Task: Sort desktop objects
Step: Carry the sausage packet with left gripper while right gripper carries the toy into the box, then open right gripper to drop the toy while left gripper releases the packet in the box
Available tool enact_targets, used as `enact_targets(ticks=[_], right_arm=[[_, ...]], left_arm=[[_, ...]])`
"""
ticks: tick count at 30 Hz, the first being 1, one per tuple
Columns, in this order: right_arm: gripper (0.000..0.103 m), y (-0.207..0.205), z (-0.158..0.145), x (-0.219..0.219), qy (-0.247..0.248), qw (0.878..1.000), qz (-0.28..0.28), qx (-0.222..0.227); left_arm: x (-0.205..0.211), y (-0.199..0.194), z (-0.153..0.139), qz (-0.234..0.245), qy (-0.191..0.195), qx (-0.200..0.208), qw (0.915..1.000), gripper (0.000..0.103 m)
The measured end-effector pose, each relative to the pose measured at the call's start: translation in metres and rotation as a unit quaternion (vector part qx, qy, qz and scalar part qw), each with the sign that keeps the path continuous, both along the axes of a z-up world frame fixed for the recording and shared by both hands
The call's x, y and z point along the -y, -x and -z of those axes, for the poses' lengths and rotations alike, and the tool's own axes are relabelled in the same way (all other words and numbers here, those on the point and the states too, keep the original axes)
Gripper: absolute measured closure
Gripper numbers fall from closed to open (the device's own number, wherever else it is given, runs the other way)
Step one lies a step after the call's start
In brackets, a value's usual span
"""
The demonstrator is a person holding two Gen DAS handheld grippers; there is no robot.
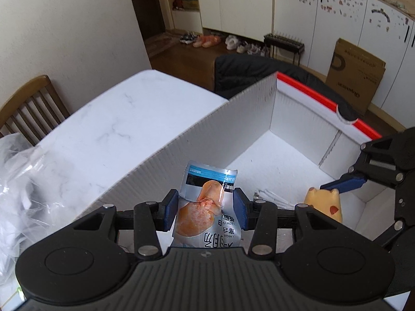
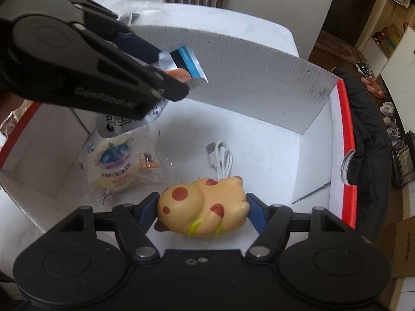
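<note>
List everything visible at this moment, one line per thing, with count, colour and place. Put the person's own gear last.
Snack pouch: one, silver with orange food picture, held over the box.
Squishy toy: one, yellow with red spots, held over the box floor.
Box: one, white with red rim, on the table.
Wrapped cake: one, clear wrapper with blueberry print, on the box floor.
USB cable: one, white, coiled on the box floor.
Table: one, white marble look.
Plastic bag: one, clear, on the table left of the box.
Chair: one, brown wood, at the table.
Cardboard carton: one, brown, against the cupboards.
Left tongs: black with blue pads, shut on the pouch.
Right tongs: black with blue pads, shut on the toy.
</note>
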State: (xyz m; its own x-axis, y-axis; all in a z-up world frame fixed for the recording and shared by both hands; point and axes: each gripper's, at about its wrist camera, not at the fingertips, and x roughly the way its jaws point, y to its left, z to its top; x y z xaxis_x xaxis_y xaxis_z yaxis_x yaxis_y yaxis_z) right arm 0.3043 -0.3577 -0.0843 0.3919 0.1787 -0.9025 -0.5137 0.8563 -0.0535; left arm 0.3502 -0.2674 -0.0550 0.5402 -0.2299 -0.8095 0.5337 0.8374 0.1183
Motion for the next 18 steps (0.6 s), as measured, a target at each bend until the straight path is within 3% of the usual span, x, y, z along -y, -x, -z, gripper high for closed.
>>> enact_targets(ticks=[7,18], right_arm=[[0.032,-0.005,0.003,-0.003,0.017,0.999,-0.001,-0.03],[0.026,-0.002,0.002,-0.005,0.028,0.999,0.013,-0.033]], left_arm=[[0.003,-0.006,0.012,0.002,-0.006,-0.034,0.9994,0.059],[0.002,-0.011,0.027,-0.019,-0.024,-0.057,0.9979,0.053]])
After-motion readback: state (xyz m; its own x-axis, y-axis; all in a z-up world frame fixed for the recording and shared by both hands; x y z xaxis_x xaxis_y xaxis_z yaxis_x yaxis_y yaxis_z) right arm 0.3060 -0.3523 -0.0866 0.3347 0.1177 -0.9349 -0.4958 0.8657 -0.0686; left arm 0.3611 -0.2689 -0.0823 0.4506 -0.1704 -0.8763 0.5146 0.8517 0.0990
